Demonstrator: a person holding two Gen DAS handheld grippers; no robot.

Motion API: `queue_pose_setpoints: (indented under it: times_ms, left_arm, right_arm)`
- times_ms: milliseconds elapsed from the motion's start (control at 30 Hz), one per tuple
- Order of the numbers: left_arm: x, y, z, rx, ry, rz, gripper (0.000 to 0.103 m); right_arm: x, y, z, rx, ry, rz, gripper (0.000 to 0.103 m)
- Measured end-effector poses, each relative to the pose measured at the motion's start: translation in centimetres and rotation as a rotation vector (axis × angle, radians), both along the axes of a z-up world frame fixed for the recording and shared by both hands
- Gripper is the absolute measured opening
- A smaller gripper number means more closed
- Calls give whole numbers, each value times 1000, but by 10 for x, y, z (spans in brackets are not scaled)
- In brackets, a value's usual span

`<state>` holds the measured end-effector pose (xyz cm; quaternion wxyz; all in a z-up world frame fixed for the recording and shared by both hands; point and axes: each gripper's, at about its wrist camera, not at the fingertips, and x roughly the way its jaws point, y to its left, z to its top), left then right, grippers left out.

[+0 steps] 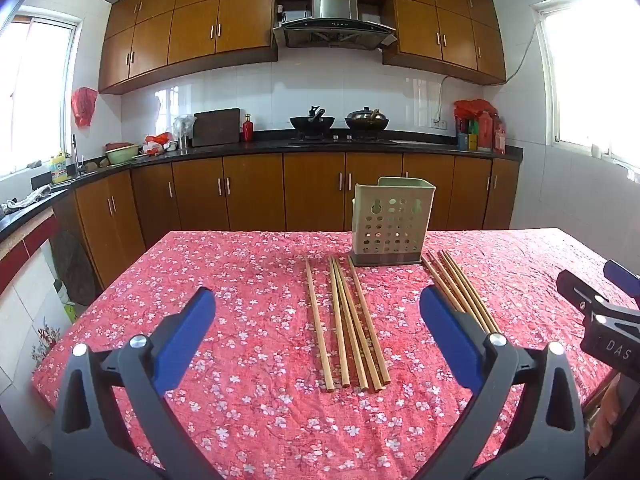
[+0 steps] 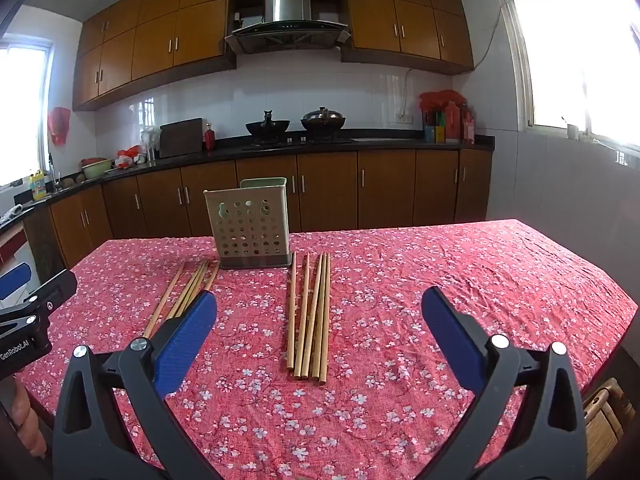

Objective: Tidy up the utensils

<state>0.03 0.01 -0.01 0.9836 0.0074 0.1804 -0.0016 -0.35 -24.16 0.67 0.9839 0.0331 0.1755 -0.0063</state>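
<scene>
- Two sets of wooden chopsticks lie on a worktop (image 1: 240, 420) under a red flowered cloth that fills the lower half of both views.
- A pale green perforated utensil holder (image 1: 387, 222) stands upright at centre frame in the left wrist view, empty as far as its open top shows; it looks light and likely to tip if knocked.
- The left tool (image 1: 318, 328) hangs above the cloth, jaws wide, nothing between the pads.
- The right tool (image 2: 319, 330) does the same, jaws wide and empty.
- The left set of chopsticks (image 1: 348, 324), lower centre of the left view, lies loosely fanned, far tips near the holder's base.
- The right set of chopsticks (image 2: 310, 316), centre of the right view, lies closer together, just beside the holder.
- The sticks look stiff, light and smooth, prone to roll; gripping across the bundle near mid-length seems the safest hold.
</scene>
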Motion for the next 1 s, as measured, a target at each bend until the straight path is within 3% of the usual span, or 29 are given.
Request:
queue_pose_setpoints:
  times_ms: [1000]
  left_arm:
    - [-1, -1, 1, 5, -1, -2, 99]
  right_arm:
    - [0, 1, -1, 1, 1, 1, 101]
